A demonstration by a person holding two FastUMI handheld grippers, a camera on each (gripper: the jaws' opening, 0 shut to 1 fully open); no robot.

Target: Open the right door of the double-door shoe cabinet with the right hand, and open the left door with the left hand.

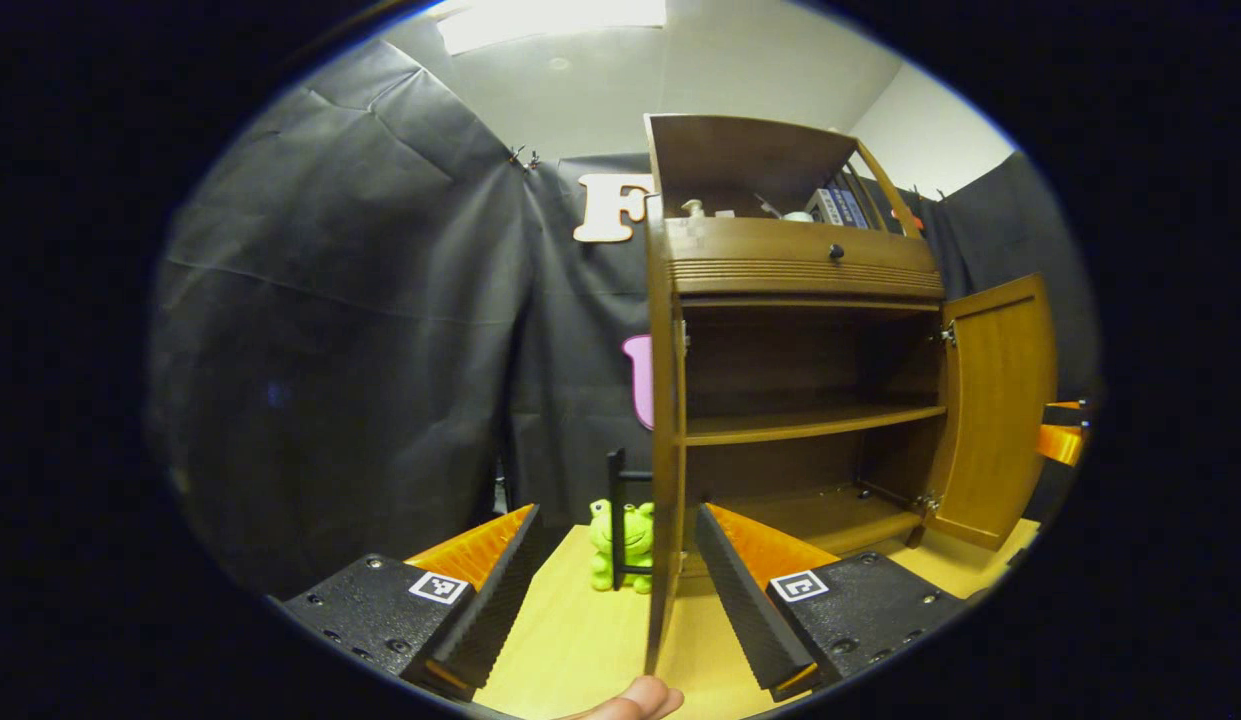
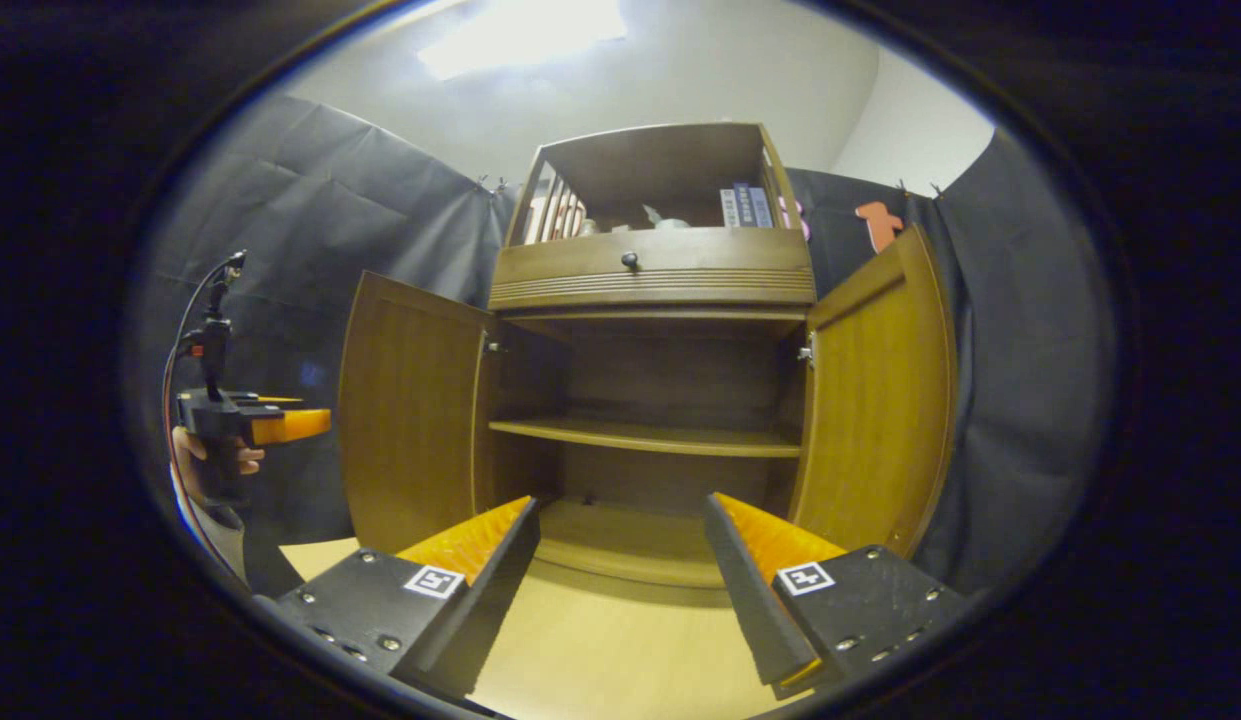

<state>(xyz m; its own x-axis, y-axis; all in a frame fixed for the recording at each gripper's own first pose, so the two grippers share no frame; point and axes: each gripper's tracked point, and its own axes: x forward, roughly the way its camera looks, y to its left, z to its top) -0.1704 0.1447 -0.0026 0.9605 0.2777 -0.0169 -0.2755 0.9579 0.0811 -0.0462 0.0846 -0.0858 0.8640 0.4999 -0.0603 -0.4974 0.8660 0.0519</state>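
Your left gripper and right gripper both have fingers apart, holding nothing, over the pale table. Ahead, the shoe cabinet stands with its left door and right door swung wide: rigid, smooth varnished wood panels, likely light on their hinges, best taken by the free edge.

Frog toy: green, upright on the desk, against a black stand.
Books: upright, top compartment, right side.
Bottle: pale, top compartment, left.
Ceiling light: lit.
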